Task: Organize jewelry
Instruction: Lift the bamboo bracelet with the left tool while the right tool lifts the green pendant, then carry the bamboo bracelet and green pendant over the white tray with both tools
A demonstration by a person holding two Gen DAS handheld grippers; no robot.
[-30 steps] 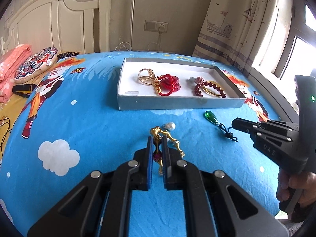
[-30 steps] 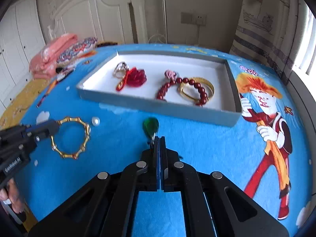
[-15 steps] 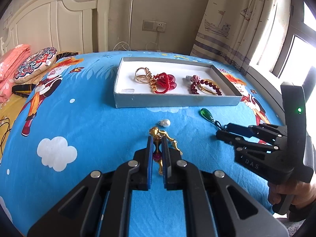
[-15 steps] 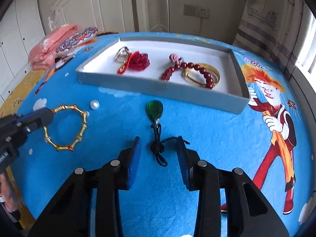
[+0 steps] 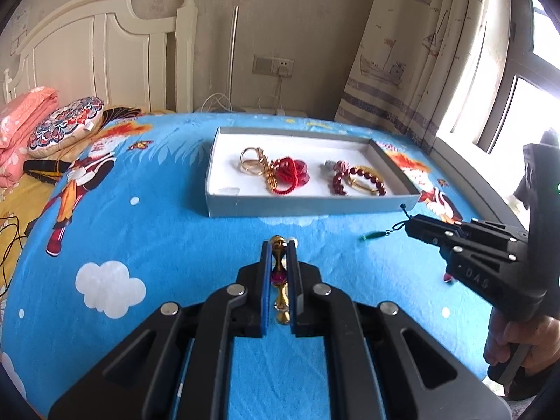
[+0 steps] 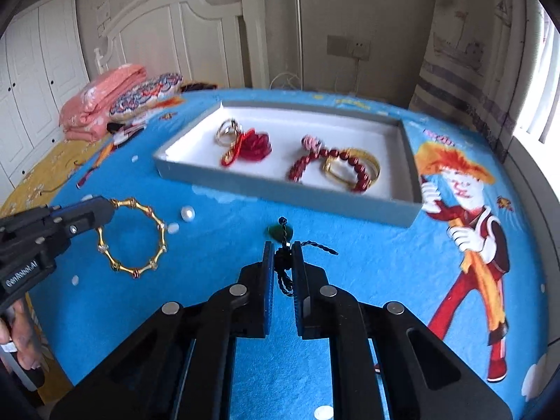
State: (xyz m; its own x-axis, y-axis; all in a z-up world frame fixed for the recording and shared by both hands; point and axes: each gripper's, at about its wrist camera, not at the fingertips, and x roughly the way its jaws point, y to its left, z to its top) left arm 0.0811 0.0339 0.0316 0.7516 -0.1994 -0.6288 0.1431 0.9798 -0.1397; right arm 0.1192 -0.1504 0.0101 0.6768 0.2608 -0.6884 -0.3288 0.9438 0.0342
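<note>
Since half a second ago the right claw (image 6: 280, 257) has gone from standing wide around the black cord to closing on it, and its jaws are now pinching the knotted cord (image 6: 284, 273) of the green pendant (image 6: 280, 232); in the left wrist view the pendant (image 5: 371, 236) is dangling blurred from the claw tip, clear of the blue bedsheet (image 5: 157, 231) it was lying on earlier. Nearest the grey tray (image 6: 280, 194) on that side, the pendant is hanging just in front of the tray's near wall. Left of the pendant, the left claw (image 5: 279, 245) is gripping the gold bangle (image 5: 280, 273) tightly between its blue pads, holding it edge-on in its own view, while the right wrist view is showing the bangle (image 6: 134, 238) as a full ring sticking out from the claw tip (image 6: 101, 210). A white pearl (image 6: 187, 214) is lying on the sheet between the bangle and the tray. Inside the tray, gold rings (image 5: 252, 161) and a red flower piece (image 5: 290, 175) are sitting toward its left end, and a dark red bead bracelet (image 5: 360, 182) overlapping a gold band is sitting toward its right. Beyond the tray's far left corner, a patterned cushion (image 5: 66, 126) and folded pink bedding (image 5: 21, 122) are resting by the white headboard (image 5: 105, 59).
</note>
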